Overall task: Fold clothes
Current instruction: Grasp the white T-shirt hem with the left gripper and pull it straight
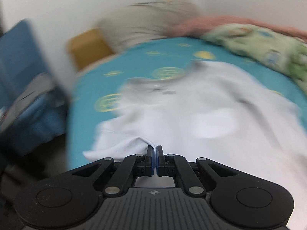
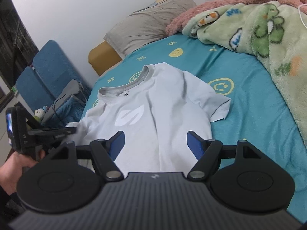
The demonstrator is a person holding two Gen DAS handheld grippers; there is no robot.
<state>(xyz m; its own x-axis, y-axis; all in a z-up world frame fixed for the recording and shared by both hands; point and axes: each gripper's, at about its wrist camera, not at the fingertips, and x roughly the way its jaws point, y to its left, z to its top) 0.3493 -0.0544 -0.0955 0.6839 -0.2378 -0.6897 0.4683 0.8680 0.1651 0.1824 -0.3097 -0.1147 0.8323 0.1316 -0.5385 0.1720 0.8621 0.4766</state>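
My left gripper [image 1: 155, 153] points downward, its blue-padded jaws pressed nearly together on a thin fold of the white T-shirt [image 1: 191, 118] pinched between them; the view from its own camera is smeared with motion blur. In the right wrist view my left hand [image 2: 14, 164] wraps the gripper's handle at the frame's left edge, the tool reaching sideways to the shirt's sleeve. My right gripper [image 2: 155, 143] hangs tilted downward over the shirt's lower body, its jaws spread wide, both blue pads [image 2: 117, 143] clear of the fabric.
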